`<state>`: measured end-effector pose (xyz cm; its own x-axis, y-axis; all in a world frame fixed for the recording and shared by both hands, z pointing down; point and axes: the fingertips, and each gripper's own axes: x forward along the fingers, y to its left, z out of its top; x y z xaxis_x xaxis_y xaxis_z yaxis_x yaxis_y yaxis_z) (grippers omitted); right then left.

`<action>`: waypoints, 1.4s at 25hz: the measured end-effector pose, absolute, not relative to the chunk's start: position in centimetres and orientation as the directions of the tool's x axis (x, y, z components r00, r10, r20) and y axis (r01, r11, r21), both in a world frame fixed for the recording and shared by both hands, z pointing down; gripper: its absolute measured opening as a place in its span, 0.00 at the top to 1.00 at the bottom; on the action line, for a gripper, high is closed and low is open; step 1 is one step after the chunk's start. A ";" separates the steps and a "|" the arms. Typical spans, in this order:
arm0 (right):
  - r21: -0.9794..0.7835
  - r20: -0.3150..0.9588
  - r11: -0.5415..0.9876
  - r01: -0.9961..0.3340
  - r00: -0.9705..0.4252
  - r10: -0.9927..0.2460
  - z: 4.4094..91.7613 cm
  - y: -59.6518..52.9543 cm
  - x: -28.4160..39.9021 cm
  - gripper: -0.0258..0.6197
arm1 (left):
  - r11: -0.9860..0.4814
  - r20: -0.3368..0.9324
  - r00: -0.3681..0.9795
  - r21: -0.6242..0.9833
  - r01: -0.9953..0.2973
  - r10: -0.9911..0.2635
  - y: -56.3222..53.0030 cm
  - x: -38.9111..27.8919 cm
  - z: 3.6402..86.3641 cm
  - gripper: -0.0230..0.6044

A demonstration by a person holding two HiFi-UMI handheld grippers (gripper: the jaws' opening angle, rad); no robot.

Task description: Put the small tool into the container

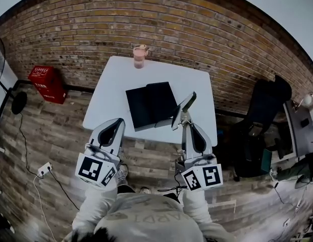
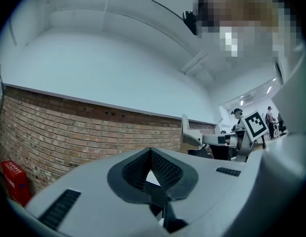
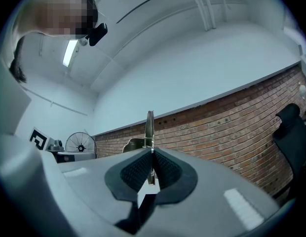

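My right claw [image 1: 183, 120] is clamped on the small flat grey metal tool [image 1: 186, 104], blade up beside the open black rectangular container [image 1: 146, 105] on the white tabletop [image 1: 113, 79], poised for placing, I judge. My left claw [image 1: 116, 125] is together and empty, kept clear.

Right gripper [image 1: 183, 118] holds small tool [image 1: 187, 105] (shiny metal) beside the black container [image 1: 149, 105].

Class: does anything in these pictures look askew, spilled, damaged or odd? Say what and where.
The container sits skewed to the table's edges, one corner near the front edge. The tool is clamped in the right gripper, not yet inside. Nothing looks spilled or damaged.
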<state>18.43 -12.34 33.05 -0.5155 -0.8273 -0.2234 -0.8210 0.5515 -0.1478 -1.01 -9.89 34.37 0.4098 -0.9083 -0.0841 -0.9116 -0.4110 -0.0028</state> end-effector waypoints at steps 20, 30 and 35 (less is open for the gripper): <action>-0.147 -0.073 0.491 -0.859 -0.486 -0.871 36.5 -23.2 9.2 0.93 | -0.522 -0.054 0.523 -0.039 -0.852 -0.850 -21.9 -7.6 35.0 0.96; -0.138 0.129 0.438 -0.889 -0.454 -0.882 42.1 -26.8 5.2 0.93 | -0.568 -0.042 0.567 -0.001 -0.823 -0.823 -25.7 -11.2 36.5 0.96; -0.127 0.225 0.409 -0.904 -0.428 -0.875 44.9 -28.3 4.1 0.93 | -0.591 -0.039 0.590 0.022 -0.807 -0.807 -27.5 -12.3 37.3 0.96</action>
<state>4.05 -28.26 44.94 -0.4281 -0.8753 0.2248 -0.9035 0.4092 -0.1271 -12.31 -27.47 37.30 0.5895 -0.8068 -0.0387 -0.8067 -0.5905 0.0222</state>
